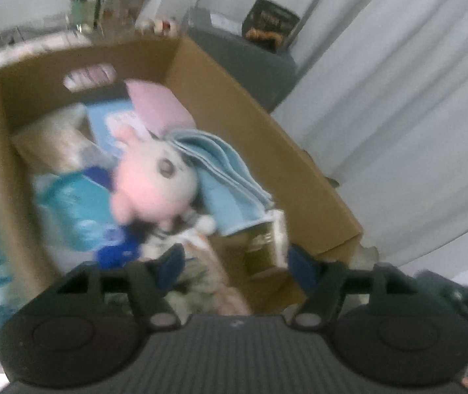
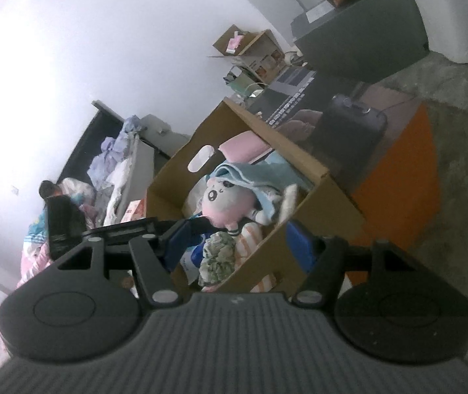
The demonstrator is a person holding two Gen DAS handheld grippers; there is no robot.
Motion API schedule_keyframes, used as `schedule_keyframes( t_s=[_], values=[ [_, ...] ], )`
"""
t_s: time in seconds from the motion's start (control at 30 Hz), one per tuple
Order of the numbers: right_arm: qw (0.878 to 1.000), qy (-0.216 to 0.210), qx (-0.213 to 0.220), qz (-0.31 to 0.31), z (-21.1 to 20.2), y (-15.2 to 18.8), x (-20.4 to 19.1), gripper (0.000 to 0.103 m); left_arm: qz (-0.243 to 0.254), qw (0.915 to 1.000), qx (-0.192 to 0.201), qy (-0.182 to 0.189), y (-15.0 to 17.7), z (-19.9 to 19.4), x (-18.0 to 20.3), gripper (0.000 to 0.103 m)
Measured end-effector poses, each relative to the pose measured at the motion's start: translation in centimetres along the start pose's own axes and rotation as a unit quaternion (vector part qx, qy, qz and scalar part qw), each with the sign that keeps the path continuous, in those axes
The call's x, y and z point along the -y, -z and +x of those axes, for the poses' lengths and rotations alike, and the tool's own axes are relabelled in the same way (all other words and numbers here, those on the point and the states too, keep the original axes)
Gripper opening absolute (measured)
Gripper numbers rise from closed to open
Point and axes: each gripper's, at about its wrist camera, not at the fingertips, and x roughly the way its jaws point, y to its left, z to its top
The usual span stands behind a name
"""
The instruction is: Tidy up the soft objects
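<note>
An open cardboard box point(image 1: 234, 78) holds a pink-and-white plush toy point(image 1: 155, 184), a folded light blue towel point(image 1: 227, 177), a pink cushion point(image 1: 158, 105) and blue-printed packs. My left gripper point(image 1: 235, 262) hangs open over the box's near end, with nothing held between its fingers. In the right wrist view, the same box point(image 2: 325, 207) shows the plush toy point(image 2: 227, 200) under the blue towel point(image 2: 250, 174), beside a green-patterned cloth point(image 2: 217, 256) and an orange-striped cloth point(image 2: 250, 239). My right gripper point(image 2: 240, 241) stands open at the box's near corner, holding nothing.
A grey cabinet point(image 1: 250, 55) and white curtains point(image 1: 398, 98) stand behind the box. In the right wrist view I see a dark suitcase point(image 2: 348, 128) on an orange mat point(image 2: 408, 177), a bed heaped with bedding point(image 2: 119, 164), and a person point(image 2: 48, 188) at its far end.
</note>
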Motion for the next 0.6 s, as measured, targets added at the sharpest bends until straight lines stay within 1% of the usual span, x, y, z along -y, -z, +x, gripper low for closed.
schedule_keyframes(
  t_s=[0.07, 0.13, 0.2, 0.3, 0.43, 0.5, 0.6],
  values=[
    [1.000, 0.007, 0.007, -0.009, 0.4, 0.5, -0.5, 0.068, 0.013, 0.9997, 0.017, -0.013, 0.7, -2.4, -0.1, 0.073],
    [0.999, 0.017, 0.017, -0.021, 0.7, 1.2, -1.1, 0.070, 0.026, 0.9986, 0.038, -0.027, 1.6, -5.0, -0.5, 0.080],
    [0.999, 0.028, 0.031, -0.034, 0.7, 2.0, -1.8, 0.074, 0.041, 0.9961, 0.060, -0.049, 2.9, -7.9, -0.7, 0.084],
    [0.997, 0.028, 0.048, -0.050, 0.8, 3.4, -3.3, 0.079, 0.055, 0.9898, 0.093, -0.093, 5.3, -11.0, -1.2, 0.094],
    [0.996, 0.010, 0.052, -0.065, 1.4, 5.2, -5.7, 0.084, 0.048, 0.9769, 0.134, -0.160, 8.8, -13.6, -1.7, 0.101],
    [0.996, 0.007, 0.045, -0.081, 1.9, 6.1, -7.2, 0.087, 0.043, 0.9703, 0.147, -0.187, 10.3, -14.5, -1.6, 0.103],
    [0.993, 0.009, 0.030, -0.118, 2.8, 7.4, -9.6, 0.090, 0.023, 0.9648, 0.151, -0.214, 12.2, -15.7, -1.9, 0.103]
  ],
)
